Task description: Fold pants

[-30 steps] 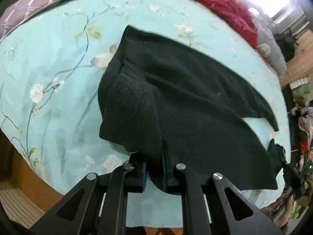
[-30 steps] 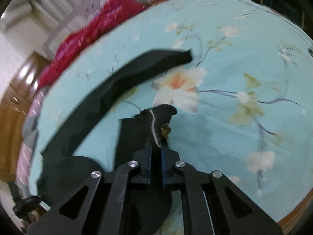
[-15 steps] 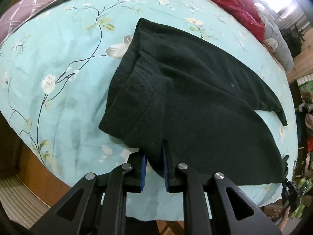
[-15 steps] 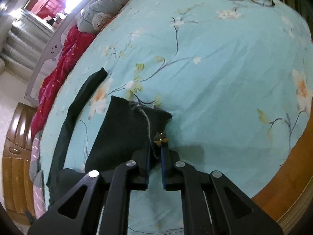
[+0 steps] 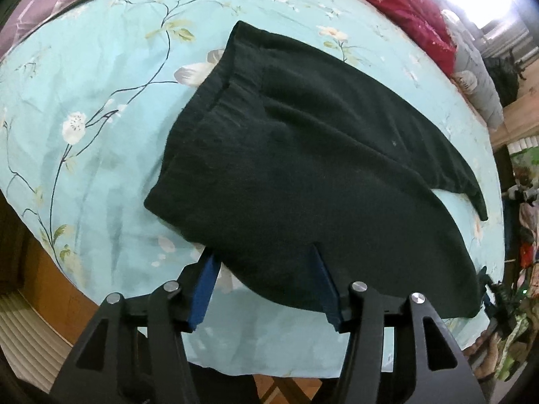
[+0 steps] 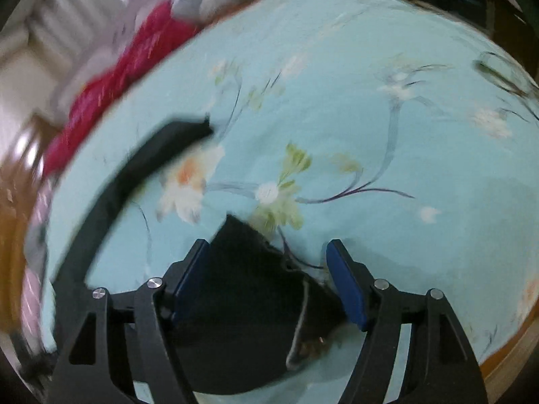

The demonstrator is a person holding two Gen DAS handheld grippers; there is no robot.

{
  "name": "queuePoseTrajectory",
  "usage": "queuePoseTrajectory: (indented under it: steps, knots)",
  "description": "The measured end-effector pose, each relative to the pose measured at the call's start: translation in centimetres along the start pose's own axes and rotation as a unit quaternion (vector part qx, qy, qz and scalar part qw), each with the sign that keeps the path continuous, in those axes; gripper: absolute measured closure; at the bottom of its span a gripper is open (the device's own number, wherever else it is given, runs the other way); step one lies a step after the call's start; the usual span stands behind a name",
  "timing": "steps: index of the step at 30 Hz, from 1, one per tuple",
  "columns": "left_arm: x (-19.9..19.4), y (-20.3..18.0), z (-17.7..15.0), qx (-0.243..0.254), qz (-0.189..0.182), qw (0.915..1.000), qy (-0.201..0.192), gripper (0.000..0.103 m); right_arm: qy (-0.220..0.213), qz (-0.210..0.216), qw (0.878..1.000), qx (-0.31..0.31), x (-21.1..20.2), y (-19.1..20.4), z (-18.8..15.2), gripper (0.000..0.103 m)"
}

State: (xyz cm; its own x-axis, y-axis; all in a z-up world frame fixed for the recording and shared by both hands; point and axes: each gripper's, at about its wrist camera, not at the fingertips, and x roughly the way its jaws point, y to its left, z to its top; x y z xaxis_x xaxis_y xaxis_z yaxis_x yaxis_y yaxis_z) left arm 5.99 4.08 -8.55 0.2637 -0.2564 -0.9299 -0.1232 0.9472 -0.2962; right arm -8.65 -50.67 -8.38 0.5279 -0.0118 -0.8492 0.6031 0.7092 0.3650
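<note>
Black pants (image 5: 303, 155) lie spread on a turquoise floral bedsheet (image 5: 101, 84), waistband to the left, the two legs running to the right. My left gripper (image 5: 264, 262) is open, its blue pads either side of the near hip edge of the pants, which lies flat between them. In the right wrist view, my right gripper (image 6: 267, 245) is open over the near leg's cuff end (image 6: 249, 289), which rests on the sheet. The far leg (image 6: 141, 165) curves off to the upper left. This view is motion-blurred.
A red blanket (image 5: 404, 6) and grey bedding (image 5: 478, 77) lie along the far side of the bed. A purple-grey pillow (image 5: 50, 10) sits at the far left. The wooden bed edge (image 5: 57, 276) runs close below my left gripper. Glasses (image 6: 505, 74) lie on the sheet at far right.
Both grippers have opened and let go of the pants. The hip edge and the leg cuff now lie flat on the sheet. The right wrist view has swung.
</note>
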Motion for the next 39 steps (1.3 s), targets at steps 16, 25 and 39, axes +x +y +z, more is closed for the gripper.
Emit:
queuePoseTrajectory:
  steps: [16, 25, 39]
  knots:
    - [-0.5, -2.2, -1.7, 0.063, 0.057, 0.9963, -0.013, 0.075, -0.068, -0.040, 0.994, 0.079, -5.9, -7.0, -3.3, 0.090]
    - [-0.8, -2.3, -2.6, 0.057, 0.014, 0.9982, -0.012, 0.040, -0.045, 0.006, 0.998, 0.040, -3.0, -2.6, -1.8, 0.026]
    - [1.8, -3.1, -1.2, 0.060, 0.065, 0.9960, 0.005, 0.043, -0.026, -0.094, 0.993, -0.061, -1.2, 0.3, 0.0, 0.093]
